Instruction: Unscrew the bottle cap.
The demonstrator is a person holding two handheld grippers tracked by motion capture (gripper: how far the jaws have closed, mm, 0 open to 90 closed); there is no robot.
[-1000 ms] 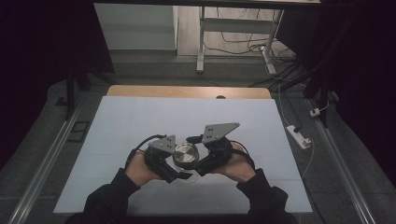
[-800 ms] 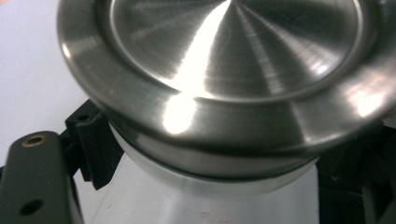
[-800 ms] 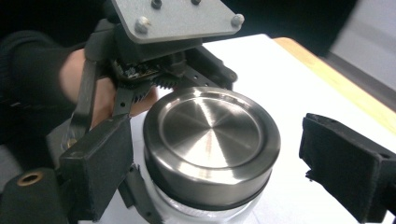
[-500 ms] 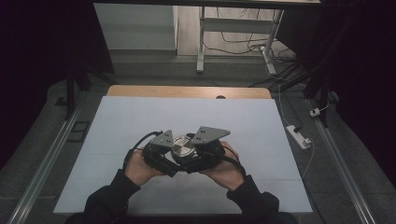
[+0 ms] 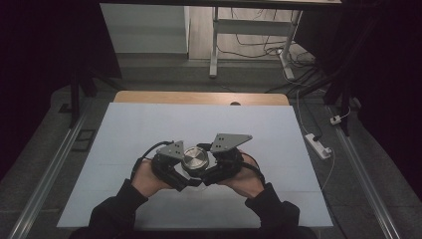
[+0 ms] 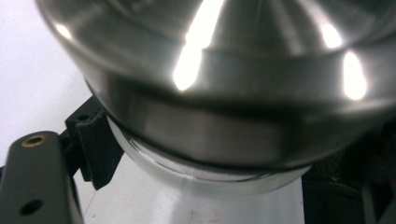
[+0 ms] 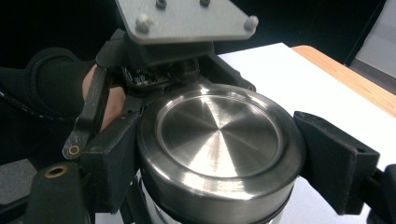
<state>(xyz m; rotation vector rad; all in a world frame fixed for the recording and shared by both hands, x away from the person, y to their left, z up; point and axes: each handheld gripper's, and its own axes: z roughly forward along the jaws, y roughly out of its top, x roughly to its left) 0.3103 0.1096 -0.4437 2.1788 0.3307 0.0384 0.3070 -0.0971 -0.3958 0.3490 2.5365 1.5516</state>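
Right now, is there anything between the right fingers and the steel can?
No. The right fingers have just been closing and now sit against both sides of the can's lid, with nothing between. The left gripper grips the can lower down, out of the way.

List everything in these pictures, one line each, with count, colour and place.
Round brushed steel container with lid: one, silver, held between both tools above the table middle.
White-topped table with wooden far edge: one, white and tan, centre.
Power strip: one, white, floor right of the table.
Left tool: one, black with grey plate, shut on the container body.
Right tool: one, black with grey plate, jaws just closed onto the lid.
Hands: two, in black sleeves, bottom edge.
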